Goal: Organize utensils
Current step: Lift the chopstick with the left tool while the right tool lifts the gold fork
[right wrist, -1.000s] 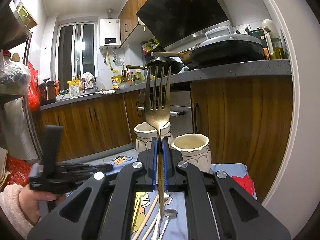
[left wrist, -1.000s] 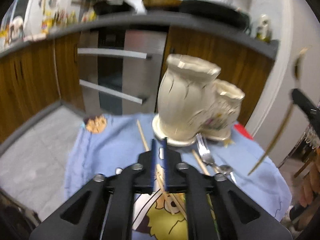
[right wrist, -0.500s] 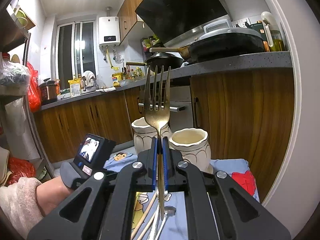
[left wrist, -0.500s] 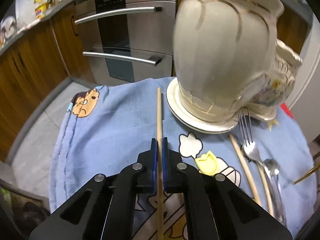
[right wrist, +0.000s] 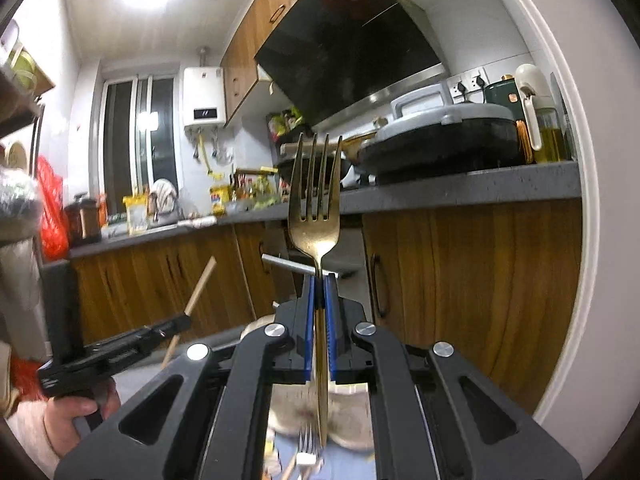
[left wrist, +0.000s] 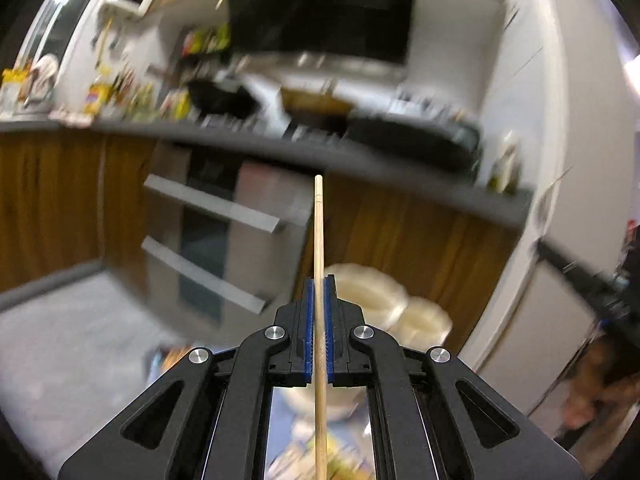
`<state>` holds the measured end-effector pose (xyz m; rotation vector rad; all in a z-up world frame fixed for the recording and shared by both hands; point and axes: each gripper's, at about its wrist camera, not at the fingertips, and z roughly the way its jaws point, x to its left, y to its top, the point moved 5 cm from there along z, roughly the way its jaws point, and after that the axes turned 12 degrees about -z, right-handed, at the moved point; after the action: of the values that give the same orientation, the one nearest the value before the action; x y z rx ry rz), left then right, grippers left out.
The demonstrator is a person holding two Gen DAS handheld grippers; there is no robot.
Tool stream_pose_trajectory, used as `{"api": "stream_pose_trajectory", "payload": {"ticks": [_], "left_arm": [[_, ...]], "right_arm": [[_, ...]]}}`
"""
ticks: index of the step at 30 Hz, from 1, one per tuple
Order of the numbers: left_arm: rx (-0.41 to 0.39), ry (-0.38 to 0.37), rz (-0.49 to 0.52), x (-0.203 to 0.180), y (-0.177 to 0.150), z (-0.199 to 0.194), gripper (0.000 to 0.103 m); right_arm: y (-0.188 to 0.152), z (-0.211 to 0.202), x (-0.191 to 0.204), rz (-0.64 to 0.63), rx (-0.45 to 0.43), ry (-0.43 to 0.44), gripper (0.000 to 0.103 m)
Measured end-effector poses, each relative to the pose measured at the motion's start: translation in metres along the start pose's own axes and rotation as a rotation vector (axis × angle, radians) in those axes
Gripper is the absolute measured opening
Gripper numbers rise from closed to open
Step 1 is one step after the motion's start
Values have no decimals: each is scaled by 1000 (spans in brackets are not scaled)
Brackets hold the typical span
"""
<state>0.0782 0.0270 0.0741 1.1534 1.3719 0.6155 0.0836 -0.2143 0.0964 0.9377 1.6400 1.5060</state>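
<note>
Right now my left claw (left wrist: 319, 280) is clamped tight on a wooden chopstick (left wrist: 318, 236), which runs straight out ahead between the blue pads (left wrist: 307, 320) and also trails back beneath the claw. Just below and to the right of its tips sit two cream ceramic holders (left wrist: 376, 300), blurred, one beside the other. My right claw (right wrist: 319, 280) is likewise closed hard, gripping a gold fork (right wrist: 316, 216) by its handle, tines standing up ahead of the tips and the handle running down under the claw. Beneath that claw I see the rim of a cream holder (right wrist: 348, 438) and a silver fork (right wrist: 306, 440) lying on blue cloth (right wrist: 344, 464). Off to the left of my right claw, my left hand (right wrist: 68, 416) holds the other claw with the chopstick slanting upward.
</note>
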Motion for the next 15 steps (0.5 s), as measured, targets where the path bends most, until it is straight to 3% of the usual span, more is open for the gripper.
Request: {"api": "stream_pose_trajectory", "payload": {"ticks": [4,6,10,15], "left_arm": [[-103,-79,-3,-26,31,30,5],[-122,-83,-8,-30,38,51,5],[-140,-39,-4,-36,42,90,5],[-117,5,18,-28,29,127,5]], "right_arm": [[18,21,-15,37,-35,-26,5],[21,30,-22,42,-43,-52,5],[11,49,-38,76,-32,-98,5],[-11,66,-45,110,-24,-90,5]]}}
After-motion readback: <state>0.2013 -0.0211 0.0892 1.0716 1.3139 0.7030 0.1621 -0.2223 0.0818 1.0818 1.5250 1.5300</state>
